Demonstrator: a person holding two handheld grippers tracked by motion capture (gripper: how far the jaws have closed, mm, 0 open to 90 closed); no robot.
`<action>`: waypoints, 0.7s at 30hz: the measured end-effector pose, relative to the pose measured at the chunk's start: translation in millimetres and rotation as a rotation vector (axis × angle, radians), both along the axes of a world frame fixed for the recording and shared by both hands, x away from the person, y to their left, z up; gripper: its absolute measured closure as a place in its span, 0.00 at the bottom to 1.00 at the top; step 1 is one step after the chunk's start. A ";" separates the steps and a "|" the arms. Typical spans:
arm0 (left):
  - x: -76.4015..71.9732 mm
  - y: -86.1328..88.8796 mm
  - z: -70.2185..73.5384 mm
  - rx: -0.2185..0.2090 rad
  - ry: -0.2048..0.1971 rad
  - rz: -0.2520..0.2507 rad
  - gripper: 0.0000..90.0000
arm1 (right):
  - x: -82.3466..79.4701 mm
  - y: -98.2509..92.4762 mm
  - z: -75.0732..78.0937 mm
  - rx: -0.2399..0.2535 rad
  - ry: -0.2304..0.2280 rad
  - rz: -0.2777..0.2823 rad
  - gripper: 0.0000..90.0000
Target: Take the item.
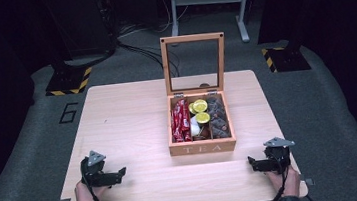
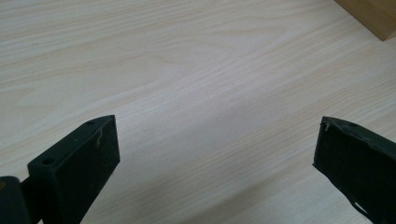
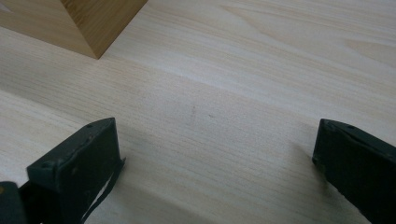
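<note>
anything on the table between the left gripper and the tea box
Nothing: bare wood separates the left gripper from the tea box, as the high view shows.

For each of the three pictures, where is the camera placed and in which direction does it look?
High view: fixed above the person's side, looking forward and down on the table and the open tea box; both hands, left tongs and right tongs show.
Left gripper view: rides on the left tongs, looking over bare tabletop toward a box corner; its two black jaws stand wide apart.
Right gripper view: rides on the right tongs, facing a box corner; jaws wide apart.
Shared: both gripper views catch the tea box.
</note>
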State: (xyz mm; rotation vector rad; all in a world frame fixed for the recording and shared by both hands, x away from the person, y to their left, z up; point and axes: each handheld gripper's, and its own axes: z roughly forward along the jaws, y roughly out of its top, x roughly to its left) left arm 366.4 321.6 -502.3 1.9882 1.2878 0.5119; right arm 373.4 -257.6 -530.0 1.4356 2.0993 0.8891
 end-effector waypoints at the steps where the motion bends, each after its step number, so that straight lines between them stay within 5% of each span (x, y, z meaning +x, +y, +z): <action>1: 1.2 -1.2 2.1 0.002 0.007 -0.009 0.00 | 0.0 0.0 0.0 0.000 0.000 -0.001 0.00; 21: 26.6 -46.5 40.1 0.022 -0.031 -0.131 0.00 | 0.7 0.5 0.0 0.001 0.002 0.005 0.00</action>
